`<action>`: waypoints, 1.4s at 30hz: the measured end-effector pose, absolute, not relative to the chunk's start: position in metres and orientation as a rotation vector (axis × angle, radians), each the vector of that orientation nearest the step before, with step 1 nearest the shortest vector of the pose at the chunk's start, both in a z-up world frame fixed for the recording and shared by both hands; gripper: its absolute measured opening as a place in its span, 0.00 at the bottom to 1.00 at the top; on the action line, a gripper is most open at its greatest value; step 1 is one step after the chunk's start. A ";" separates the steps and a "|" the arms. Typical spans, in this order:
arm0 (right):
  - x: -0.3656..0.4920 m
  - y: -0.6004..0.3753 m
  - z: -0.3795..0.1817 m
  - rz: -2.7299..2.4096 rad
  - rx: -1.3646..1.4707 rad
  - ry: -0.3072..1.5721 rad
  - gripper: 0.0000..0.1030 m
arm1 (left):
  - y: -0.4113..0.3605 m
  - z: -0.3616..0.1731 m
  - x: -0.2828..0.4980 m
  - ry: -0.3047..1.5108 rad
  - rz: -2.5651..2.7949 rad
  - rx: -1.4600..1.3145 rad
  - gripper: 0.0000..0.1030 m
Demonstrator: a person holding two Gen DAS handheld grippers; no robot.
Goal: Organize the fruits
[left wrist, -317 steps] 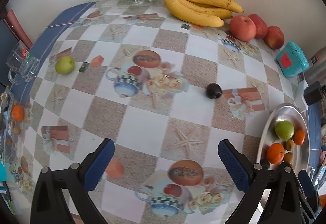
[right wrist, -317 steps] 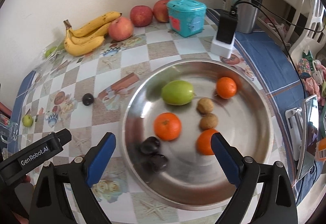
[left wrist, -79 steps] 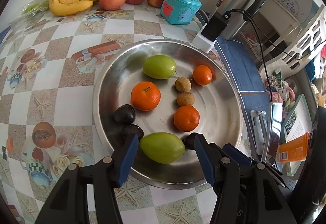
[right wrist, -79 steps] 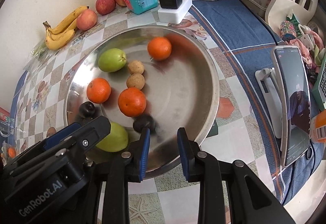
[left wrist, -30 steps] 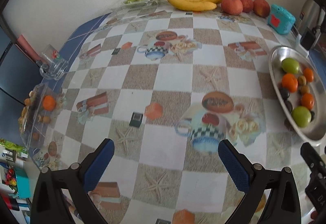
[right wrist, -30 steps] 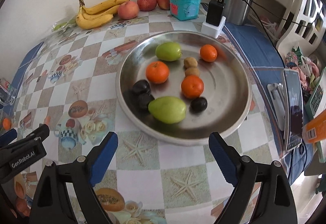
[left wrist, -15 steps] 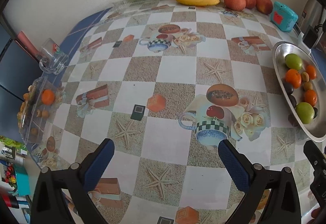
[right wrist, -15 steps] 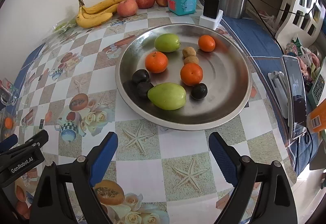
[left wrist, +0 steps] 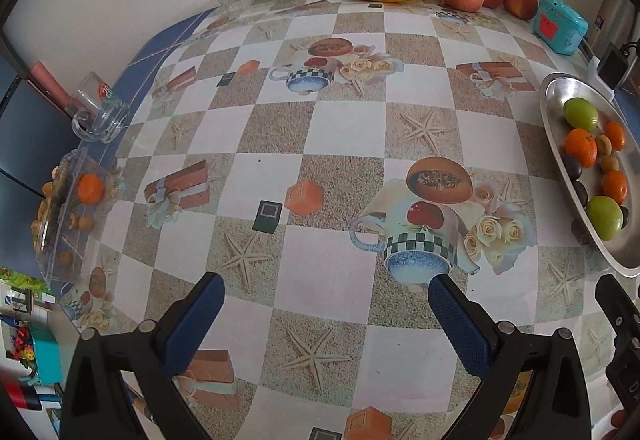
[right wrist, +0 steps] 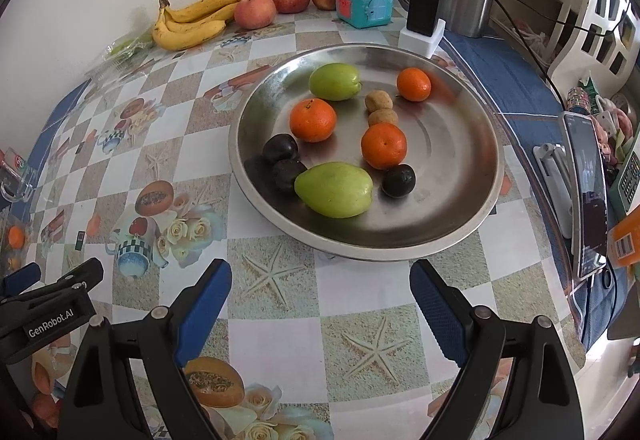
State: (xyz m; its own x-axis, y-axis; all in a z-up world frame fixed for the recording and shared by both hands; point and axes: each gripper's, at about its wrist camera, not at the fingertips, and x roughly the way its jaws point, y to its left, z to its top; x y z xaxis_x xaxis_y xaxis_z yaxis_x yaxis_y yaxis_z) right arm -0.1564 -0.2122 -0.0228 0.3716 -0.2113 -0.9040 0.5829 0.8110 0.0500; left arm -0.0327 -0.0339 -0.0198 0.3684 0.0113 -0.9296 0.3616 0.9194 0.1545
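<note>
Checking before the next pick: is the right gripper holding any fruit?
No. The right gripper is open and empty, above bare tablecloth.

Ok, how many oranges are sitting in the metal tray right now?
3. In the right wrist view, one orange lies left of centre, one lies mid-tray above a dark plum, one sits near the far rim of the metal tray. None seems hidden.

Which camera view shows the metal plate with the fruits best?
The right wrist view: the whole metal plate lies near the middle, and every fruit on it can be counted. The left wrist view shows the plate only at the right edge, squeezed, partly cut off, with the fruits overlapping.
</note>
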 end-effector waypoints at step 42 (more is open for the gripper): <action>-0.153 -0.211 -0.029 -0.518 0.375 1.107 0.88 | -0.032 -0.020 -0.032 1.176 -0.259 0.331 0.99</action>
State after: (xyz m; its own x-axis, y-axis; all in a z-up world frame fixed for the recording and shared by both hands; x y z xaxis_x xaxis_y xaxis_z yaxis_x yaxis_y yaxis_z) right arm -0.1532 -0.2108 -0.0287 0.3497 -0.2072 -0.9137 0.5683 0.8222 0.0311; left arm -0.0323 -0.0325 -0.0197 0.3641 -0.0263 -0.9310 0.3672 0.9227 0.1175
